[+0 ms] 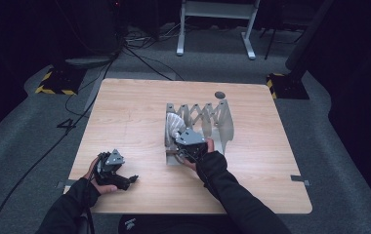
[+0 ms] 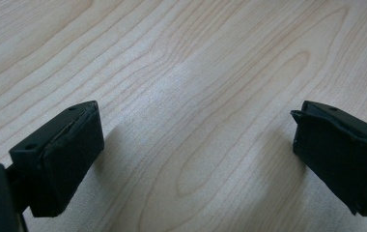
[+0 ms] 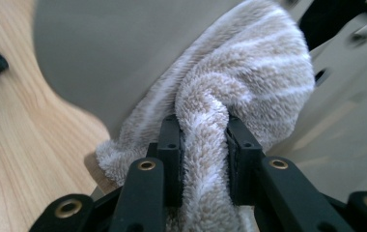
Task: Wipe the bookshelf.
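Towel first: a fluffy beige-and-white striped towel (image 3: 230,92) is pinched between the two black jaws of the right claw (image 3: 204,159), its pile bulging out on either side of the pads. In the high view the same towel (image 1: 173,125) sits at the middle of the frame, bunched against the left end of a pale grey accordion-style folding rack (image 1: 208,119) that stands on the light wooden tabletop (image 1: 134,117). The right claw (image 1: 183,139) is at the rack's near left corner, with the person's dark-sleeved forearm running down toward the bottom edge of the frame. In the right gripper view the rack's smooth grey panel (image 3: 99,58) rises directly behind the towel, and the cloth appears to lie against it.

Over at the lower left of the high view, the left claw (image 1: 133,178) lies low on the tabletop near the front edge, well apart from the rack. Its own camera shows the left claw (image 2: 196,159) with both black pads spread wide, one at each lower corner of the frame, and bare wood grain between them.
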Motion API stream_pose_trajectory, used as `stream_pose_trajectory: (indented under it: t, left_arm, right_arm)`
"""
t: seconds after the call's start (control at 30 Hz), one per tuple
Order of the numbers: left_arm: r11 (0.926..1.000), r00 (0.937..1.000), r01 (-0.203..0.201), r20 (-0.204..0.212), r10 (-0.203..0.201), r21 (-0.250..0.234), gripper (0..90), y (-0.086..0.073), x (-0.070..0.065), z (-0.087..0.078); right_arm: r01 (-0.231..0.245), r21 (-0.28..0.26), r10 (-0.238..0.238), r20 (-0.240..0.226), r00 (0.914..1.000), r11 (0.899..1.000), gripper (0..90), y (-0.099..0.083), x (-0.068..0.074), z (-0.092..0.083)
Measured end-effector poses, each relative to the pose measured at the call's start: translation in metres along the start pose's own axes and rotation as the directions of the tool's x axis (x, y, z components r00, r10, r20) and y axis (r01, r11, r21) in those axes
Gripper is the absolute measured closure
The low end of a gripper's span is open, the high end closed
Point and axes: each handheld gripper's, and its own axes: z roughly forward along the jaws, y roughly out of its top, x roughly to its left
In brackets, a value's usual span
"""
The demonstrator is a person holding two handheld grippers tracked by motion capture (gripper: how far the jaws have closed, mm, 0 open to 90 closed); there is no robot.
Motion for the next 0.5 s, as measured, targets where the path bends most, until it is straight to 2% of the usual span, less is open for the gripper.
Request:
stream_pose_trajectory:
  t: [0.03, 0.07, 0.1, 0.13, 0.17, 0.23, 0.3, 0.33, 0.5]
  left_arm:
    - [1.0000, 1.0000, 0.000, 0.000, 0.000, 0.000, 4.2, 0.000, 0.000, 0.000]
    - [1.0000, 1.0000, 0.000, 0.000, 0.000, 0.000, 4.2, 0.000, 0.000, 0.000]
    - [1.0000, 1.0000, 0.001, 0.002, -0.001, 0.001, 4.2, 0.000, 0.000, 0.000]
    - [1.0000, 1.0000, 0.001, 0.002, -0.001, 0.001, 4.2, 0.000, 0.000, 0.000]
    - [1.0000, 1.0000, 0.001, 0.002, -0.001, 0.000, 4.2, 0.000, 0.000, 0.000]
    - [1.0000, 1.0000, 0.001, 0.001, -0.001, 0.000, 4.2, 0.000, 0.000, 0.000]
    - [1.0000, 1.0000, 0.002, 0.001, -0.002, 0.000, 4.1, 0.000, 0.000, 0.000]
    - [1.0000, 1.0000, 0.002, 0.001, -0.002, 0.000, 4.2, 0.000, 0.000, 0.000]
    - [1.0000, 1.0000, 0.001, 0.000, -0.001, 0.000, 4.2, 0.000, 0.000, 0.000]
  right_arm:
    - [0.005, 0.037, -0.005, -0.014, 0.9999, 0.999, 72.3, -0.006, 0.003, 0.010]
    - [0.005, 0.037, -0.005, -0.014, 0.9999, 0.999, 72.3, -0.006, 0.003, 0.010]
    - [0.009, 0.071, -0.008, -0.021, 0.9997, 0.997, 72.4, -0.014, 0.004, 0.017]
    - [0.009, 0.071, -0.008, -0.021, 0.9997, 0.997, 72.4, -0.014, 0.004, 0.017]
    - [0.017, 0.105, -0.015, -0.019, 0.9997, 0.994, 72.4, -0.021, 0.005, 0.023]
    - [0.025, 0.110, -0.024, -0.008, 0.9997, 0.994, 72.4, -0.025, 0.004, 0.023]
    - [0.008, 0.108, -0.009, 0.006, 0.9999, 0.994, 72.4, -0.028, 0.000, 0.022]
    - [0.013, 0.112, -0.016, 0.026, 0.9995, 0.994, 72.6, -0.029, -0.005, 0.019]
    - [0.012, 0.119, -0.017, 0.045, 0.9989, 0.993, 72.7, -0.037, -0.012, 0.014]
